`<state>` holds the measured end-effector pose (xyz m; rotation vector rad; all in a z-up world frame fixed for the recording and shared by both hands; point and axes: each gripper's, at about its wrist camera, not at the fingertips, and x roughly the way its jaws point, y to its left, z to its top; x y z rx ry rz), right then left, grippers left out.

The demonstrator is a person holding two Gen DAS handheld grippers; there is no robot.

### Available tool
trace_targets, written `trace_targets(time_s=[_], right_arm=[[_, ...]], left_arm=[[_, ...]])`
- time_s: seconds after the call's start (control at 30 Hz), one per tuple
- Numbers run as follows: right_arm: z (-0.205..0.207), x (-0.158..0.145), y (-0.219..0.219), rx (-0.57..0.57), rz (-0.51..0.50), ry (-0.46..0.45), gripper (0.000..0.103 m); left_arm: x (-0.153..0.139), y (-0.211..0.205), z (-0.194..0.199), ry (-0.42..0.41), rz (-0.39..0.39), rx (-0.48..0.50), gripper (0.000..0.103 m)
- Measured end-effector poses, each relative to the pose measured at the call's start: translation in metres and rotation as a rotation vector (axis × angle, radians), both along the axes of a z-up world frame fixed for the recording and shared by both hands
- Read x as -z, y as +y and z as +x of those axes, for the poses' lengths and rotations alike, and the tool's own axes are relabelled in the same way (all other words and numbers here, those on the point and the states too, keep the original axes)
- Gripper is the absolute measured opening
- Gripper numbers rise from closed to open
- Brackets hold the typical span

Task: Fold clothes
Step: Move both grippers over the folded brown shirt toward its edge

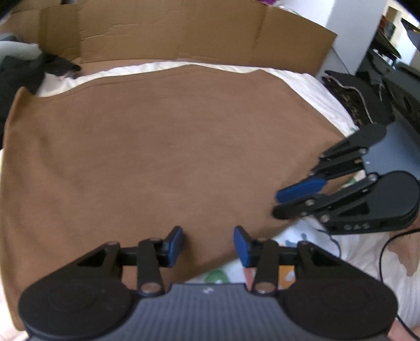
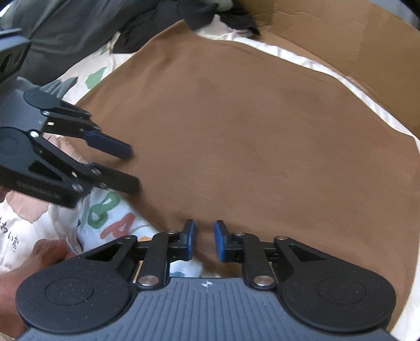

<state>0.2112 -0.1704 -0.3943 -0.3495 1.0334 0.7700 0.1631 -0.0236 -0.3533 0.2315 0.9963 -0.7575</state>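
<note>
In the left wrist view, a brown cloth [image 1: 162,147] is spread flat on the bed [image 1: 302,78] — the left tongs [image 1: 208,245] are held apart over its near edge, gripping nothing. In the right wrist view, the right tongs [image 2: 204,240] are seen slightly parted over that edge too — nothing is pinched.

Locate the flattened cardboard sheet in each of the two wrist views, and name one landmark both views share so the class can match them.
Left wrist view: the cardboard sheet runs across the top, beyond the far edge of the brown garment.
Right wrist view: the cardboard sheet fills the upper right corner, again beyond the garment's far edge.
Shared landmark: the dark clothes pile at the garment's far corner, upper left in the left view, top centre in the right.
</note>
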Motion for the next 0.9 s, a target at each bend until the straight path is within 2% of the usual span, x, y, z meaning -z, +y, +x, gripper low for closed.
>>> trace_targets(time_s=[0.1, 0.27, 0.43, 0.67, 0.9], right_arm=[[-0.001, -0.001, 0.008, -0.016, 0.011, 0.003, 0.022], [-0.001, -0.003, 0.024, -0.047, 0.038, 0.006, 0.022], [-0.006, 0.011, 0.033, -0.082, 0.011, 0.012, 0.022], [-0.003, 0.006, 0.018, -0.049, -0.006, 0.012, 0.021], [-0.002, 0.004, -0.034, 0.104, -0.039, 0.025, 0.021]], left_arm=[[0.002, -0.004, 0.001, -0.003, 0.001, 0.017, 0.029], [0.004, -0.006, 0.005, 0.008, -0.007, 0.017, 0.020], [0.002, -0.010, 0.006, 0.012, -0.022, 0.023, 0.019], [0.014, -0.007, 0.004, 0.017, -0.001, 0.040, 0.019], [0.013, 0.017, 0.003, 0.005, 0.018, -0.008, 0.019]])
